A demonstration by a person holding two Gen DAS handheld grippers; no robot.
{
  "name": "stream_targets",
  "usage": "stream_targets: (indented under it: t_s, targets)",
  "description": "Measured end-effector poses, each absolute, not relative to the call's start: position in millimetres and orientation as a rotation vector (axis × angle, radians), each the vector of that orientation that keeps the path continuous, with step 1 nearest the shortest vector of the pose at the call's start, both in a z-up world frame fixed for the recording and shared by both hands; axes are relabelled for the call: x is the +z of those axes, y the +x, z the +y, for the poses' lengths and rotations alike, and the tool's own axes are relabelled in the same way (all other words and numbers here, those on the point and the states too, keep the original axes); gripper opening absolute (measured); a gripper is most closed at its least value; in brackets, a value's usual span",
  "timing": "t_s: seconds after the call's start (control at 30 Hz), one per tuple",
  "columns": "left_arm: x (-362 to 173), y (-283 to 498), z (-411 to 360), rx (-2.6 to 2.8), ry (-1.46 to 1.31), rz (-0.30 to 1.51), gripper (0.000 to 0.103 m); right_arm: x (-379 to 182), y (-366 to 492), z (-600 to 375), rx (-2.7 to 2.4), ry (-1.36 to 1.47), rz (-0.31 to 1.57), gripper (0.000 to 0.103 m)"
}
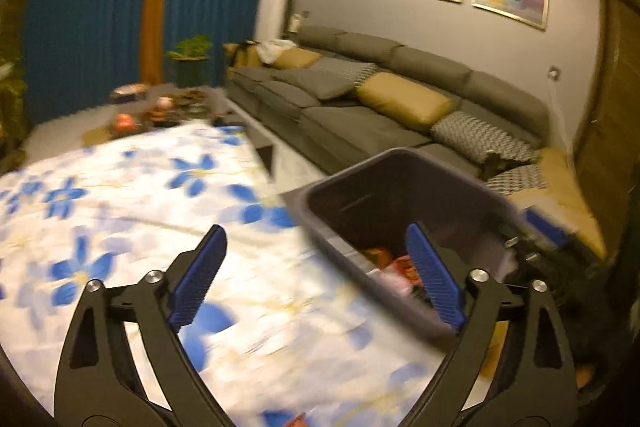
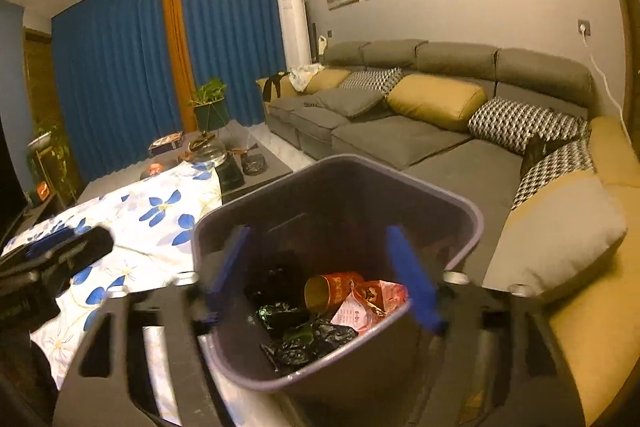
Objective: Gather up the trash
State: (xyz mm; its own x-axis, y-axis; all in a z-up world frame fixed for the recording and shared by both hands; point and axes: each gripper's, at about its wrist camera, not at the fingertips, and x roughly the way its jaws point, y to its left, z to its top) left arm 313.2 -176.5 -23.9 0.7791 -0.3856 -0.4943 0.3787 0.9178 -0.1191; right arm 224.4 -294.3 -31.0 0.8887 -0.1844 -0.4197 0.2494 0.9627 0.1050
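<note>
A grey-purple trash bin [image 2: 460, 207] stands beside the table; it also shows in the left wrist view [image 1: 344, 179]. Inside it lie a red and gold paper cup [image 2: 332, 291], a pink wrapper [image 2: 368, 303] and dark crumpled bags [image 2: 308, 343]. My right gripper [image 2: 320, 267] is open and empty, held over the bin's mouth. My left gripper [image 1: 316, 255] is open and empty, above the table's flowered cloth [image 1: 140, 187] at the bin's left rim. The left gripper also shows at the left of the right wrist view [image 2: 60, 251].
A grey sofa [image 2: 400, 139] with yellow and patterned cushions runs along the wall behind the bin. The far end of the low table [image 2: 256, 163] holds a glass teapot, trays and small items. Blue curtains, plants and a white standing air conditioner are at the back.
</note>
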Motion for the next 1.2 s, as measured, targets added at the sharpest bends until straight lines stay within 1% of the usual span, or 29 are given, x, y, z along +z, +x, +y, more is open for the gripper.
stream_targets:
  t_s: [0.07, 0.13, 0.17, 0.2, 0.43, 0.7, 0.87, 1.2]
  targets:
    - [-25, 297, -162, -0.362, -0.001, 0.525, 0.094, -26, 215, -285, -0.232, 0.126, 0.4, 0.089]
    - [-25, 280, -142, -0.314, -0.002, 0.515, 0.096, -22, 206, -272, -0.233, 0.092, 0.392, 0.091]
    - [-25, 273, -135, -0.29, -0.005, 0.516, 0.096, -20, 202, -268, -0.226, 0.083, 0.393, 0.096]
    - [-23, 266, -128, -0.273, -0.012, 0.514, 0.097, -18, 196, -260, -0.216, 0.078, 0.391, 0.097]
    - [-11, 197, -71, -0.137, -0.005, 0.451, 0.097, -12, 156, -218, -0.164, 0.038, 0.363, 0.097]
    - [-1, 141, -25, -0.109, -0.04, 0.435, 0.097, -11, 110, -177, -0.155, 0.047, 0.362, 0.097]
    - [5, 114, -6, -0.085, -0.045, 0.399, 0.097, -7, 88, -159, -0.147, 0.049, 0.35, 0.097]
    - [12, 85, 12, -0.104, -0.088, 0.392, 0.097, 3, 55, -133, -0.15, 0.007, 0.301, 0.097]
